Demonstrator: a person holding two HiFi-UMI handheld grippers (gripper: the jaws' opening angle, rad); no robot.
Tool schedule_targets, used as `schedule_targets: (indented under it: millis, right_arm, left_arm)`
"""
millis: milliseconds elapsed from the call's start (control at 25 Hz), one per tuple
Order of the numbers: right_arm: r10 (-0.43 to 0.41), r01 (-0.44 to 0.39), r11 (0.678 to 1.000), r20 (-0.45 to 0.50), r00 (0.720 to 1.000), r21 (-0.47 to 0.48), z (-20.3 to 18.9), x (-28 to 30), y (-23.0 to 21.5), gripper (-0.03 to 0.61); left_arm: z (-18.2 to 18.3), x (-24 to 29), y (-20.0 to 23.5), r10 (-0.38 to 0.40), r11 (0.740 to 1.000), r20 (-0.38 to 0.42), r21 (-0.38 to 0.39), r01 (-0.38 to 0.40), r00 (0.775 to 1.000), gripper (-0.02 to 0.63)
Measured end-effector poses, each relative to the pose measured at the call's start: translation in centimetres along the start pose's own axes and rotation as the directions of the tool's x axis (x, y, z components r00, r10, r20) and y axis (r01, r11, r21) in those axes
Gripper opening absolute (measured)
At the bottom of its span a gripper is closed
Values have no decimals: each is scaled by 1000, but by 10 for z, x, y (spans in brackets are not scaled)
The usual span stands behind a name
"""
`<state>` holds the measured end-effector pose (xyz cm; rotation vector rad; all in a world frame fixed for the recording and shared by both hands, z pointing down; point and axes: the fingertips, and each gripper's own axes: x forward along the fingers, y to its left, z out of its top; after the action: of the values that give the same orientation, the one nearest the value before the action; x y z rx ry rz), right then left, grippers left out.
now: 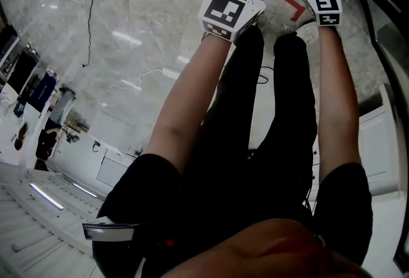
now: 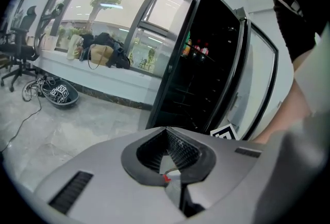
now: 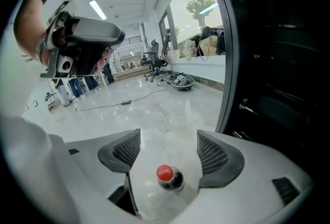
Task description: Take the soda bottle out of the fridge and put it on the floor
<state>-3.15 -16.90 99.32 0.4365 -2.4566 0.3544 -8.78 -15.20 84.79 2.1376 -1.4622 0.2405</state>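
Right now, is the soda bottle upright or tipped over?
Upright: the soda bottle shows its red cap straight up from the floor, between the right gripper's open jaws, touching neither.

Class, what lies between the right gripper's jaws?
The soda bottle, red cap up, touching neither jaw of the right gripper; seen in the right gripper view.
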Motion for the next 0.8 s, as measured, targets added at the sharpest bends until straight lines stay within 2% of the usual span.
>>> schedule_targets:
  millis: [160,320,480,640,800]
  right_arm:
    - [0,0,1000,64,998,-7,72,-58,16,321]
    - [28,-31,999,178,984,16,165,-152,51,318]
    - [78,-88,996,275,958,27,257,-260,96,190]
    - [94,-128,990,386,918,63,344,-361,130,27]
    - [102,-124,992,456,884,19,427,-439,147,12]
  left_arm:
    - [55,-33,-18,3,1000,26,25,-3,1000,-2]
    - [122,-82,-59,-25,999,50,44,23,998,-2]
    - [194,-137,-126,-109,992,58,69,105,992,-2]
    - [262,-191,-202,-249,961,56,137,239,967,-2]
    - [335,-228,-255,-356,916,51,215,338,933,-2]
